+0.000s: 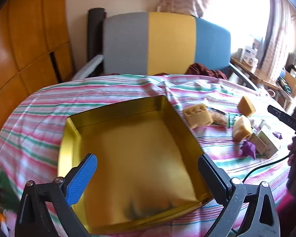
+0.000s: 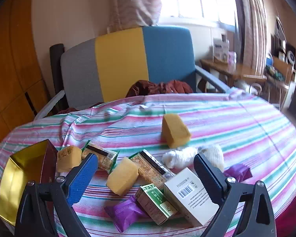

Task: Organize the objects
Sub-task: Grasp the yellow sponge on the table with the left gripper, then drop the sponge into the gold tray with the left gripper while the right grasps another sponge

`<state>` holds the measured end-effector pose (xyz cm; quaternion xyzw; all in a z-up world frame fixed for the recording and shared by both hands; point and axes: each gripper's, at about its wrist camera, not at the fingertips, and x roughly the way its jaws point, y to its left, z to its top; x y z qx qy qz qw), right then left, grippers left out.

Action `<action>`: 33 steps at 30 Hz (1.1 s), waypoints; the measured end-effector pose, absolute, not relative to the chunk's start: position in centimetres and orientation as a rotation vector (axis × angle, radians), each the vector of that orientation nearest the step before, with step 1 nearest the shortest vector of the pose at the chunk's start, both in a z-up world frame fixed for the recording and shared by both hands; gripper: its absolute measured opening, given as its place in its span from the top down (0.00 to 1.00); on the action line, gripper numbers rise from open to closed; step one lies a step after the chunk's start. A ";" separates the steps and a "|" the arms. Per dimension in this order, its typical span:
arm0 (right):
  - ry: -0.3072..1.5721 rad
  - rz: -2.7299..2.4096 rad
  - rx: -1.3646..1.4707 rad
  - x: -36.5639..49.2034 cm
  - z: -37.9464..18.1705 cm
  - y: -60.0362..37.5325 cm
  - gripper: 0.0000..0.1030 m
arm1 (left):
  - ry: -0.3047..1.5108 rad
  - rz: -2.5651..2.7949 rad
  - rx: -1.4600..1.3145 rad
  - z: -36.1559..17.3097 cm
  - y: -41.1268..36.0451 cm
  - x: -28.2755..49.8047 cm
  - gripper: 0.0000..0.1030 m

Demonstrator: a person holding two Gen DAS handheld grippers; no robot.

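Note:
An empty gold-lined box point(image 1: 136, 158) lies on the striped cloth; it also shows at the left of the right wrist view point(image 2: 15, 177). My left gripper point(image 1: 148, 179) is open above the box, holding nothing. My right gripper point(image 2: 146, 175) is open above a pile of items: three yellow sponge blocks point(image 2: 122, 175) point(image 2: 68, 158) point(image 2: 174, 132), two clear snack packs point(image 2: 150, 167), a green box point(image 2: 155, 203), a white barcode box point(image 2: 189, 195), purple packets point(image 2: 124, 213) and a white cloth point(image 2: 183, 156). In the left wrist view the sponges point(image 1: 197, 114) lie right of the box.
The striped cloth point(image 2: 236, 122) covers the table. A grey, yellow and blue chair point(image 2: 124, 63) with dark red clothing point(image 2: 159, 86) stands behind it. A wooden wardrobe point(image 1: 23, 49) is at the left. A cluttered desk point(image 2: 236, 73) stands by the window on the right.

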<state>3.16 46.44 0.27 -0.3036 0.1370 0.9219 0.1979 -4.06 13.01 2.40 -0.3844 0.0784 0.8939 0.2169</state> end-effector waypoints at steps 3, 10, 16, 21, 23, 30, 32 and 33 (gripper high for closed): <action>0.457 2.586 -0.829 3.5 0.4 47.1 0.03 | 0.288 2.400 -1.063 2.5 15.8 -5.3 0.00; 0.553 2.598 -0.814 4.1 0.7 47.8 0.03 | 0.634 2.134 -0.948 1.6 24.8 -7.4 0.00; 0.626 2.589 -0.786 4.7 1.0 48.9 0.03 | 0.861 2.020 -0.896 -1.0 30.6 -10.6 0.00; 0.790 2.549 -0.762 5.4 0.6 51.1 0.03 | 0.983 1.934 -0.914 -3.9 33.3 -12.9 0.00; 0.850 2.528 -0.758 5.6 0.3 51.9 0.03 | 1.029 1.904 -0.917 -4.9 34.1 -13.3 0.00; 0.932 2.453 -0.691 6.7 0.0 53.9 0.03 | 0.994 1.836 -0.990 -6.8 35.5 -14.5 0.41; 0.948 2.435 -0.703 6.7 -0.3 54.3 0.03 | 0.945 1.852 -0.978 -6.5 35.3 -14.4 0.44; 0.956 2.432 -0.709 6.7 -0.4 54.4 0.03 | 0.924 1.856 -0.976 -6.3 35.1 -14.2 0.44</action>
